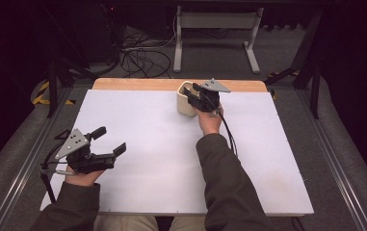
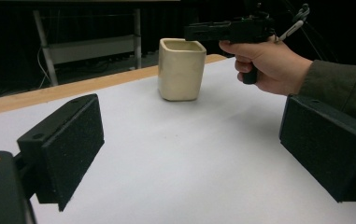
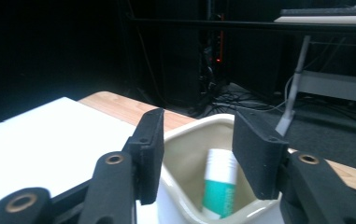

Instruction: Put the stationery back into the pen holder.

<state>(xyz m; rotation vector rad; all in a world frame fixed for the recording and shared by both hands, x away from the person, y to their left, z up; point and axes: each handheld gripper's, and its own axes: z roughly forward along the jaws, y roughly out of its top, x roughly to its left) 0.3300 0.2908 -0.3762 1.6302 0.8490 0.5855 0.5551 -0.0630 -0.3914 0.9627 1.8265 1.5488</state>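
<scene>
Cream cup (image 1: 186, 100) holding teal-and-white tube (image 3: 220, 183): right gripper (image 3: 196, 149) hovering, jaws parted, above rim; left gripper (image 1: 110, 139) idling released, jaws wide, well apart

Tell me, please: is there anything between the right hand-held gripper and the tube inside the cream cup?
Nothing visible is in the way. The right hand-held gripper is open above the cup's mouth, and in the right gripper view the white and green tube leans in the cup, in the gap between the jaws, with no lid or cover.
</scene>
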